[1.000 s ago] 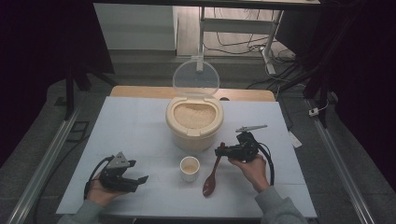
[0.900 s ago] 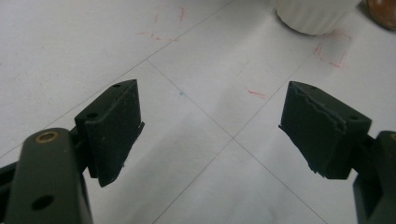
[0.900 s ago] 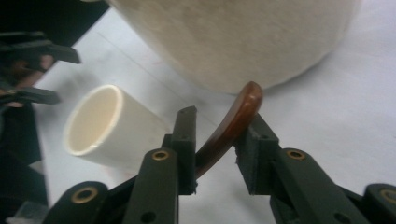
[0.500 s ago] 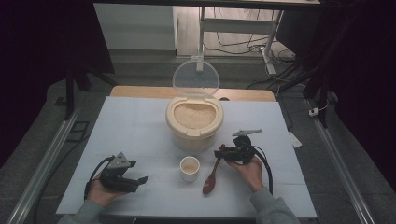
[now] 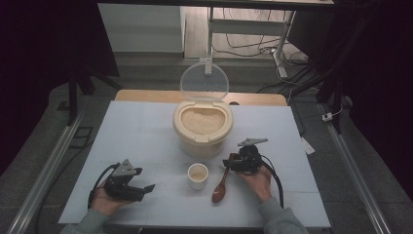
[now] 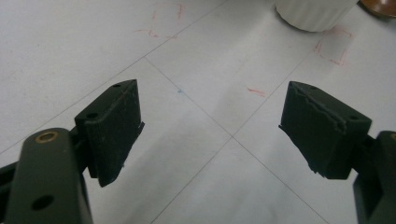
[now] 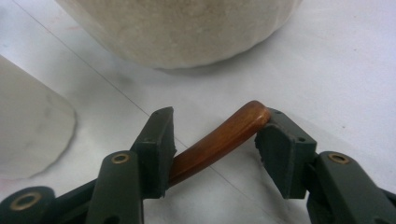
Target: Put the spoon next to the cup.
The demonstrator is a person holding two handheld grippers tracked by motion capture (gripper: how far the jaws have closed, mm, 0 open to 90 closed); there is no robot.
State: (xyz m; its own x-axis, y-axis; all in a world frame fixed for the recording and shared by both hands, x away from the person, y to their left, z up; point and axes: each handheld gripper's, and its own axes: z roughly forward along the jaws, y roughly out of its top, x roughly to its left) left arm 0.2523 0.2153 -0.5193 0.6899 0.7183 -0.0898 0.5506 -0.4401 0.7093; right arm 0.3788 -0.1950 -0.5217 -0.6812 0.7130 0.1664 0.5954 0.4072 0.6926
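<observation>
High view: at lower centre of the counter [image 5: 146, 131], the right tongs [image 5: 233, 163] meet a wooden spoon [image 5: 220, 189] beside a white cup [image 5: 197, 175]; the rice bin [image 5: 202, 127] stands open above.

Left gripper view: left tongs [image 6: 210, 128] gape wide, empty.

Right gripper view: jaws part-open straddle the glossy curved handle [image 7: 219, 137], gripping nothing yet; closing squarely should prevent slipping.

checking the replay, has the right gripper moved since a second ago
Yes. The right gripper has slid left, closer to the white cup, its jaws now around the wooden spoon handle.
</observation>
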